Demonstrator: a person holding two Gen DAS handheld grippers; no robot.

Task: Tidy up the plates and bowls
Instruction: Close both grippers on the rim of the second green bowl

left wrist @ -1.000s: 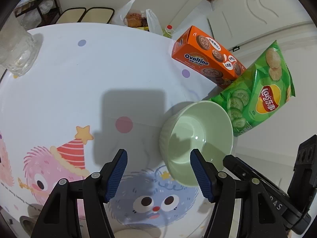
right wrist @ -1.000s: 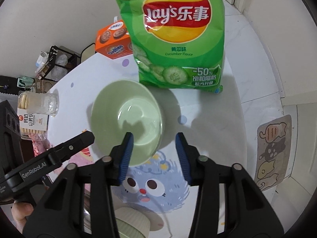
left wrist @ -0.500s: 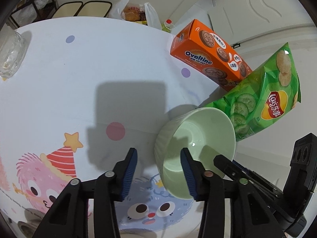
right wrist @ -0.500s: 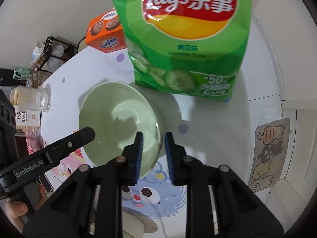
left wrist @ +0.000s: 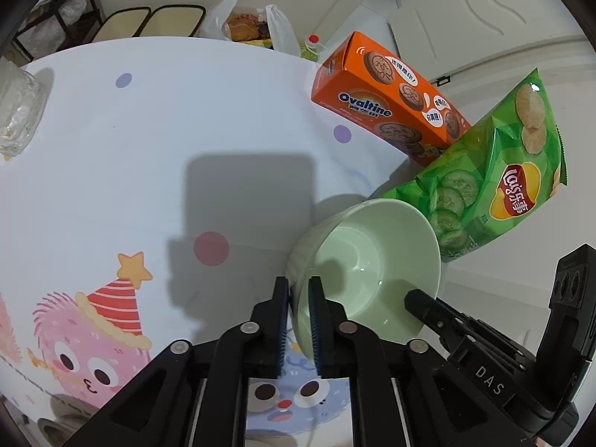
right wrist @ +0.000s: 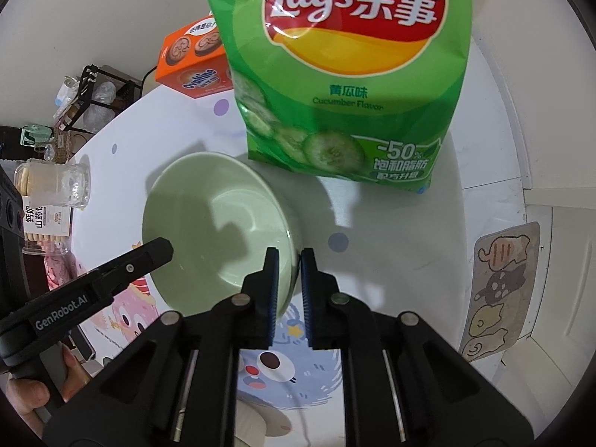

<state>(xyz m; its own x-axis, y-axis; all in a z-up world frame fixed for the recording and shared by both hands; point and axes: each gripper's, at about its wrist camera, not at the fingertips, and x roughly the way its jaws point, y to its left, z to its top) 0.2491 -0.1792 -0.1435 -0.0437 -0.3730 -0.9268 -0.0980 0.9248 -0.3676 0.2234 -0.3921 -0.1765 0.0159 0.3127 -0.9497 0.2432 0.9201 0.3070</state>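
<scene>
A pale green bowl (left wrist: 372, 260) (right wrist: 216, 216) is tilted near the table's edge, in front of the chip bag. My left gripper (left wrist: 298, 290) is shut on the bowl's near-left rim, one blue pad inside and one outside. My right gripper (right wrist: 288, 260) is shut on the opposite rim in the same way. In the right wrist view the left gripper (right wrist: 156, 253) enters from the lower left over the bowl. The right gripper's fingers (left wrist: 424, 305) show at the bowl's right side in the left wrist view.
A green Lay's chip bag (right wrist: 346, 74) (left wrist: 491, 186) and an orange Ovaltine box (left wrist: 387, 100) (right wrist: 193, 63) stand just behind the bowl. A glass jar (right wrist: 56, 186) (left wrist: 18, 111) sits at the far left. A cream bowl (right wrist: 249, 421) lies below the right gripper. The cartoon tablecloth (left wrist: 167, 149) spreads left.
Both grippers went from open to shut on the bowl's rim, left and right sides. The bowl now sits more tilted than a second ago.
</scene>
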